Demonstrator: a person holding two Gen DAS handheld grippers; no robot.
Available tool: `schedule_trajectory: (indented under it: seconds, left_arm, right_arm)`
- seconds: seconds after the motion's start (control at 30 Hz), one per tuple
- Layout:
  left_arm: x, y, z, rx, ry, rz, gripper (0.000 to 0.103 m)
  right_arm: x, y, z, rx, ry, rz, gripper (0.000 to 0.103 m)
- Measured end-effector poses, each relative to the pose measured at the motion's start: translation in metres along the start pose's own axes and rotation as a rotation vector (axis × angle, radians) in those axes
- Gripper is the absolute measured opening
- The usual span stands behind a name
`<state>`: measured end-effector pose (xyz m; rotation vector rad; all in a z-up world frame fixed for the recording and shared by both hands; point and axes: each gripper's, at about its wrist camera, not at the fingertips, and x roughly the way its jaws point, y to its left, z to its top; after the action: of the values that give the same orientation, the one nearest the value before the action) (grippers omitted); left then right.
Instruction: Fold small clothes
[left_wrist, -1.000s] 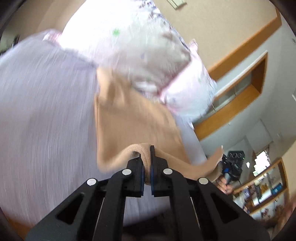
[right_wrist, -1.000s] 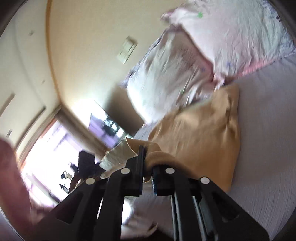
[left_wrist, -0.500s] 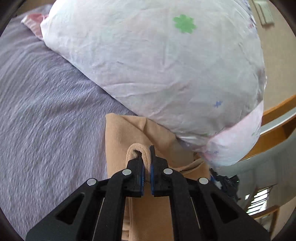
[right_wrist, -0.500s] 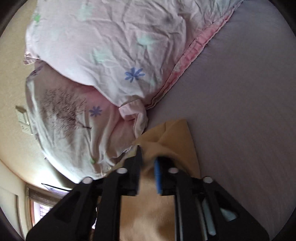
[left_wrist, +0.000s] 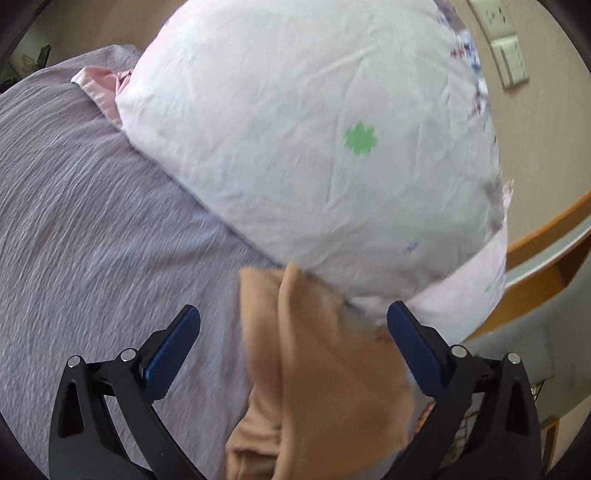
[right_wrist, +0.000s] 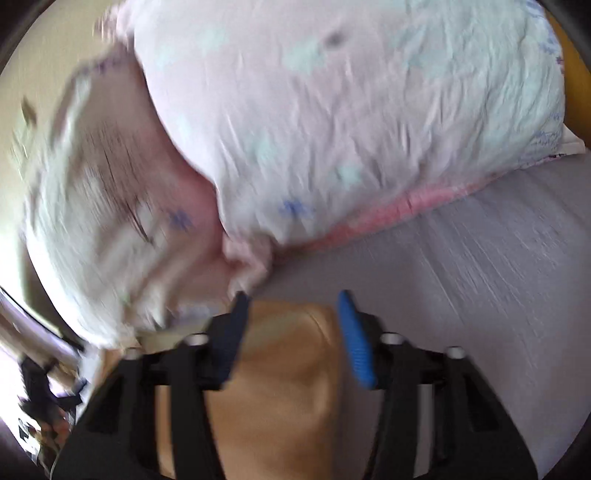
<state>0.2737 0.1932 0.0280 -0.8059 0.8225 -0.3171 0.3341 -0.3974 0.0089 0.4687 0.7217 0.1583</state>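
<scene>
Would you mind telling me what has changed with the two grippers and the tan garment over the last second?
Both grippers let go: the left gripper and right gripper, each shut on the tan garment a second ago, now stand open. The garment, carried forward, lies on the purple bedsheet against the pillow. Pillow and bedsheet are unchanged.

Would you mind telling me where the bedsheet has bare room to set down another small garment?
Bare sheet lies left of the tan garment, below the pillow; the right view shows more sheet right of it. Crowded where the garment's far edge meets the pillows. Both grippers, left and right, are open.
</scene>
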Motion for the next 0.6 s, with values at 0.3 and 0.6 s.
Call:
schedule_trajectory:
  seconds: [0.3,0.6]
  left_arm:
    - [0.024,-0.016,-0.056,0.175,0.198,0.053,0.102]
    - [0.049,-0.033,-0.075,0.208,0.211,0.099,0.083]
  right_arm:
    - [-0.007,-0.005,0.003,0.001,-0.075,-0.002,0.005]
    - [-0.034,-0.013,-0.012,0.081,-0.111,0.080,0.070]
